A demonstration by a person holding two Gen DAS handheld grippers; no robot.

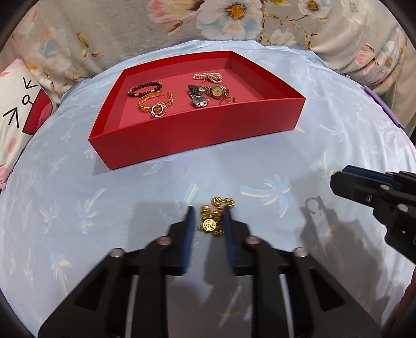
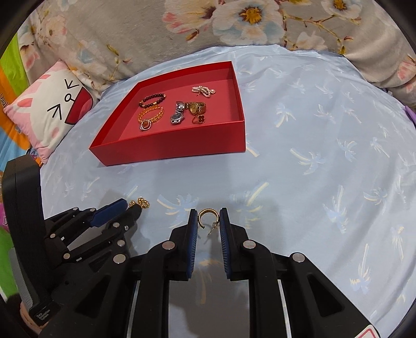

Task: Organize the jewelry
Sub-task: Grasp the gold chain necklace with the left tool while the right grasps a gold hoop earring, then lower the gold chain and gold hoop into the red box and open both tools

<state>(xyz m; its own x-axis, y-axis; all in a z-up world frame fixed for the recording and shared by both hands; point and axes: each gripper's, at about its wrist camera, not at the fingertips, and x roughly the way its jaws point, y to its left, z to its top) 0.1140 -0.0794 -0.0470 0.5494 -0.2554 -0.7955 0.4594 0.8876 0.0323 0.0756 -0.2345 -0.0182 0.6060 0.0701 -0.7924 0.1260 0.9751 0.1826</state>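
Observation:
A gold chain bracelet with a coin charm (image 1: 209,225) lies bunched on the light blue cloth. My left gripper (image 1: 210,210) is shut on it, blue pads on both sides; in the right wrist view the left gripper (image 2: 130,205) shows a bit of chain (image 2: 141,202) sticking out at its tip. My right gripper (image 2: 208,210) is shut on a gold hoop earring (image 2: 200,219), held just above the cloth; it also enters at the right (image 1: 335,179). Beyond stands the red tray (image 1: 195,127) (image 2: 169,148) with a black bead bracelet (image 1: 144,88), a gold bangle (image 1: 156,101), two watches (image 1: 208,91), a pearl piece (image 1: 208,76) and a ring (image 1: 227,100).
The palm-print blue cloth (image 2: 325,130) covers a soft surface. A floral blanket (image 1: 208,20) rises behind the tray. A white and pink cartoon pillow (image 2: 52,114) sits at the left, close to the tray's corner. Open cloth stretches right of the tray.

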